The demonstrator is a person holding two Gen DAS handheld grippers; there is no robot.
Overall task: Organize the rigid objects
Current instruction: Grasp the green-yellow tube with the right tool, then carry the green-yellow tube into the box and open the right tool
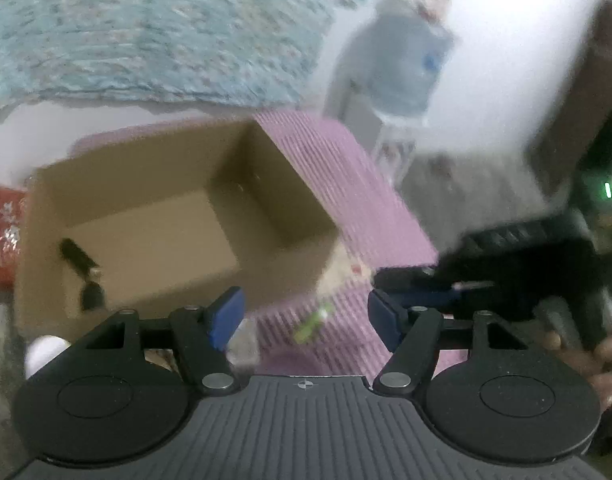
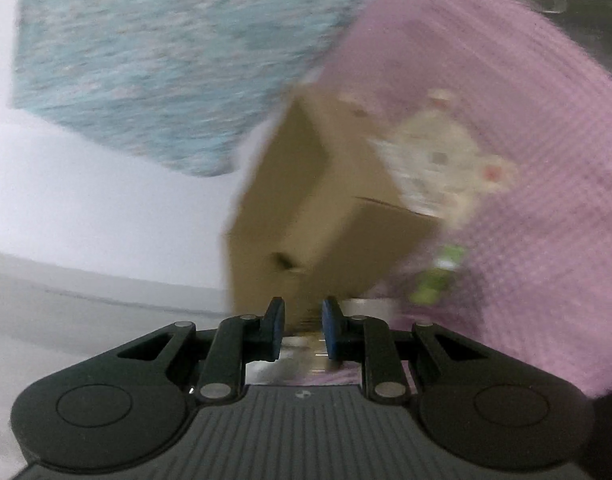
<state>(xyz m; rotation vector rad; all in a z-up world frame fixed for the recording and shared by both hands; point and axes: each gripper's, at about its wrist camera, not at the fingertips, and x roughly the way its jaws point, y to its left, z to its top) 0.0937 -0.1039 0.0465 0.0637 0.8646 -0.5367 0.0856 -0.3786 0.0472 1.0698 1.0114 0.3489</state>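
- Cardboard box (image 1: 153, 216): open-topped, on pink mat (image 1: 346, 184); small black object (image 1: 81, 264) inside, against one wall.
- Left hand-held gripper (image 1: 306, 316): jaws spread wide, holding nothing.
- Right hand-held gripper (image 2: 303, 330): jaws narrowed; contents blurred, cannot tell.

Soft, even indoor lighting, no harsh glare. Heavily smeared by motion blur in both views: cardboard box (image 1: 153, 216) and pink mat (image 1: 346, 184) streaked, teal patterned cloth (image 2: 153, 60) reduced to smudges. Stayed sharp only at the bottom, on each gripper's own black body. Washed out pale on the white wall (image 1: 506, 20). Curved and darkened toward the fisheye corners. Shadowed inside the box.
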